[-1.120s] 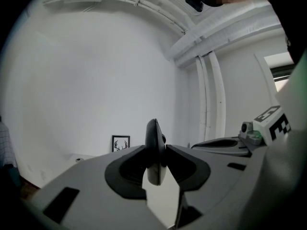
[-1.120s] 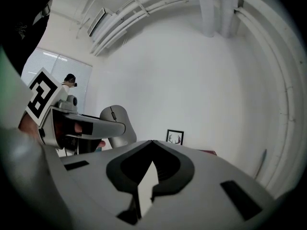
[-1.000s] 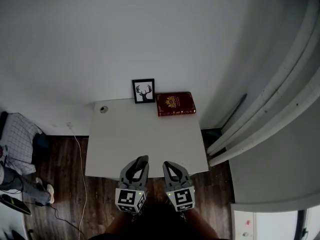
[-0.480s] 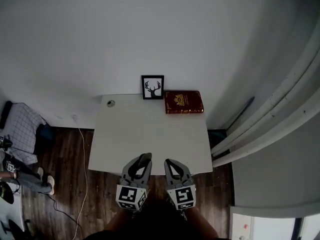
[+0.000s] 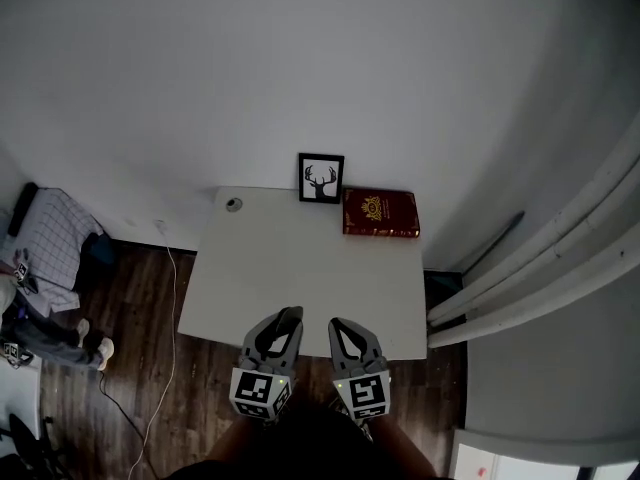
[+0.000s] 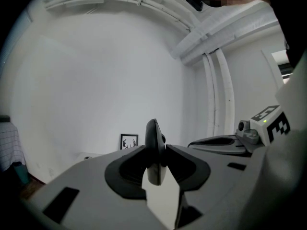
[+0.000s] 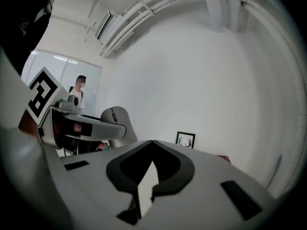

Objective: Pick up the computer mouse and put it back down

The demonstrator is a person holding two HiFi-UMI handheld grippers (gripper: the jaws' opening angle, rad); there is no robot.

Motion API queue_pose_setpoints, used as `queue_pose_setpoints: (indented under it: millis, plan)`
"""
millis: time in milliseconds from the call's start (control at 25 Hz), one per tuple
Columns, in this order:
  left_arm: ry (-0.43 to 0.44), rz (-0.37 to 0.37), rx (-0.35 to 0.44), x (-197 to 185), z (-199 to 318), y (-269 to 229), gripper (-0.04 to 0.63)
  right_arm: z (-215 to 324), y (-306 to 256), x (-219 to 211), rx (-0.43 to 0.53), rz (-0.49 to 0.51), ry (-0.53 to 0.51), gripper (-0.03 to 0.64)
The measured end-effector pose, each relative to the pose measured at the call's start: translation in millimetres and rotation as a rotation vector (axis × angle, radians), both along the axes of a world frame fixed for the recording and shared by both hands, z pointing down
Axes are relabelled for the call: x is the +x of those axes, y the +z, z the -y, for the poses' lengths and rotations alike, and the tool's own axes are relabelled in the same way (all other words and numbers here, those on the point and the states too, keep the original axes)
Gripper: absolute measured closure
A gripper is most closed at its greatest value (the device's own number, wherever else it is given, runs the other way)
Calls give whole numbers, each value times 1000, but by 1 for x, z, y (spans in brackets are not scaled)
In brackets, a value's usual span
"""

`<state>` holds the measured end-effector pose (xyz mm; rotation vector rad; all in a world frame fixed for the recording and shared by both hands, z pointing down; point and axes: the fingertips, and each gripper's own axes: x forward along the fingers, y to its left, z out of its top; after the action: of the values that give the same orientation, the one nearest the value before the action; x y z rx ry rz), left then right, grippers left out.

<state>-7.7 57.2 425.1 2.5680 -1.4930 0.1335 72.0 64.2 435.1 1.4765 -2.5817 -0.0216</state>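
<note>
Plain indoor room, prob. an office or studio w/ a home-ish corner set up. In front of me: small white table against a bare white wall, framed antler pic, red book. Dark wood floor w/ a loose cable, white pipes up the wall, window blinds, a person standing further back.
</note>
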Motion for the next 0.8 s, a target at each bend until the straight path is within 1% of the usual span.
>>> queue_pose_setpoints:
  millis: [400,560,680,800]
  plan:
    - [-83,48,-12,14,7,3,469,19,3,14,16,36,-79,597]
    - [-109,44,-20,18,7,6,469,20,5,13,26,52,-114,597]
    - [-121,48,-35,21,8,10,469,21,1,16,7,57,-126,597]
    - [-132,44,-27,22,11,7,469,25,-1,19,3,63,-129,597]
